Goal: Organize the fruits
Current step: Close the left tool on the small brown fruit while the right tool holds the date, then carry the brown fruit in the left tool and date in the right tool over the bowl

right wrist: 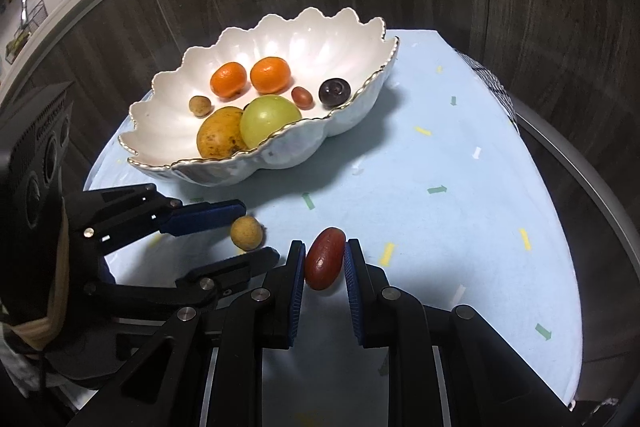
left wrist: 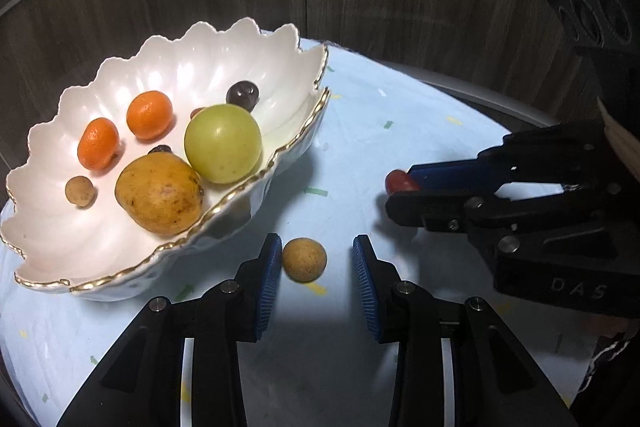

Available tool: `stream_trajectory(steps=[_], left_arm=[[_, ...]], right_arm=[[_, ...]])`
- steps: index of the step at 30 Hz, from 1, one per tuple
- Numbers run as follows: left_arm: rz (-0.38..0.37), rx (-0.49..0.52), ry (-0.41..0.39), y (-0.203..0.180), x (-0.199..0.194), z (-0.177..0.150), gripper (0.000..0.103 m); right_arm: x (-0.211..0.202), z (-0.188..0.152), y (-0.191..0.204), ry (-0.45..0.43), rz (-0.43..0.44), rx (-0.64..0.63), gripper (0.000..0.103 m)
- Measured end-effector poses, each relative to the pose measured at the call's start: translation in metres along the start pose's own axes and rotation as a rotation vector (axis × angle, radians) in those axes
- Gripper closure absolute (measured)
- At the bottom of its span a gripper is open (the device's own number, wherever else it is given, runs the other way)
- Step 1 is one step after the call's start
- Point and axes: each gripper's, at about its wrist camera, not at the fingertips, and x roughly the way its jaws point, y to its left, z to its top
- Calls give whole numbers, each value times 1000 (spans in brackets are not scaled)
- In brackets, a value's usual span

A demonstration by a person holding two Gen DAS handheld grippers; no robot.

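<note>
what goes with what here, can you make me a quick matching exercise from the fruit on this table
Things:
1. red oblong fruit
2. small tan round fruit
3. green round fruit
4. dark purple fruit

Places:
A. in the white bowl, against the yellow-brown fruit
B. on the blue cloth, between the open left gripper's pads
C. clamped in the right gripper
D. in the bowl, near its gold rim, beside a small reddish fruit

Pairs: 1-C, 2-B, 3-A, 4-D

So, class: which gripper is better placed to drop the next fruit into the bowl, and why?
Right. The right gripper is shut on the red fruit. The left gripper is open around the tan fruit, which is not gripped.
</note>
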Motion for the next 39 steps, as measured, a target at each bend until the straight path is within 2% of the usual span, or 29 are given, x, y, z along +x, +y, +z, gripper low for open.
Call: stream_trajectory(steps=[3, 11, 22, 32, 39], left_arm=[[9, -10, 19, 2, 3, -1, 80], [4, -19, 9, 3, -7, -3, 81], [33, -30, -48, -3, -55, 3, 81], [112, -74, -74, 10, -98, 4, 81], [163, -120, -91, 29, -114, 10, 81]], right_arm=[[0, 0, 2, 0, 0, -5, 81], [-4, 0, 2, -12, 2, 1, 81], [-30, 4, 11, -74, 18, -5, 81], [-51, 19, 37, -125, 36, -54, 81], [-61, 35, 55, -150, 41, -79, 81]])
